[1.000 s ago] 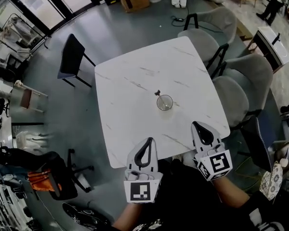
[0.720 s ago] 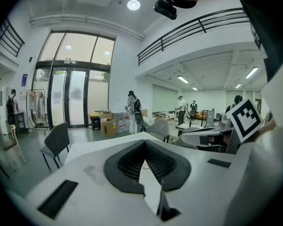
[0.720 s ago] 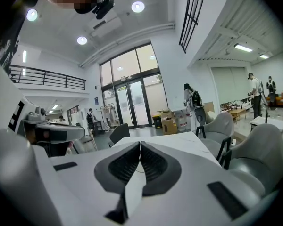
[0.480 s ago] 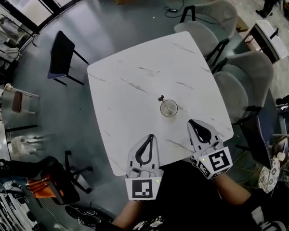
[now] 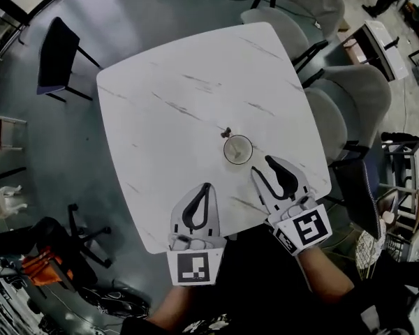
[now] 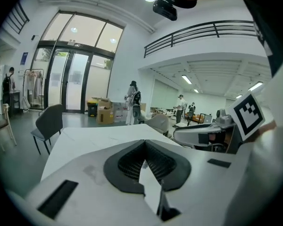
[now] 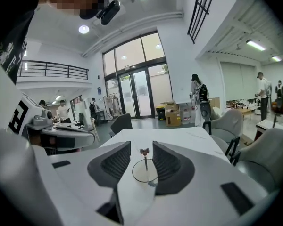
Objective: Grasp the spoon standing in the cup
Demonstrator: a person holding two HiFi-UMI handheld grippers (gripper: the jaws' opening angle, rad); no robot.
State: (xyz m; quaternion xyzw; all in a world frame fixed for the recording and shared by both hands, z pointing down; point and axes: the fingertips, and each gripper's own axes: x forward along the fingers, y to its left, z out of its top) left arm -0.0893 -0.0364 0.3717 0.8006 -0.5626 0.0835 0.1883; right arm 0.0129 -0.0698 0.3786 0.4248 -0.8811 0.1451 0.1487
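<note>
A white counter (image 5: 174, 82) with thin dark marble-like veins and rounded corners is seen on a glossy grey floor (image 5: 126, 5). Toward the near side of the counter a clear, round cup (image 5: 238, 149) is stood upright. A thin spoon (image 5: 227, 132) is stood in it, with a small dark ornamented top shown above the rim. Padded grey chairs (image 5: 353, 96) are set along one side.

Both tools are made of smooth white shells with black ribbed pads shaped like teardrops. The right hand-held gripper (image 5: 261, 165) is held with its jaws parted about halfway, having just been opening. Nothing is pressed by its pads. In the right gripper view the cup (image 7: 145, 172) and spoon (image 7: 145, 158) are framed in the gap of this hand-held gripper (image 7: 141, 145), just ahead of the tips and not touched. The left hand-held gripper (image 5: 207, 187) is held over the counter's near edge with its jaws together at the tips (image 6: 144, 141), and nothing is held in it.
</note>
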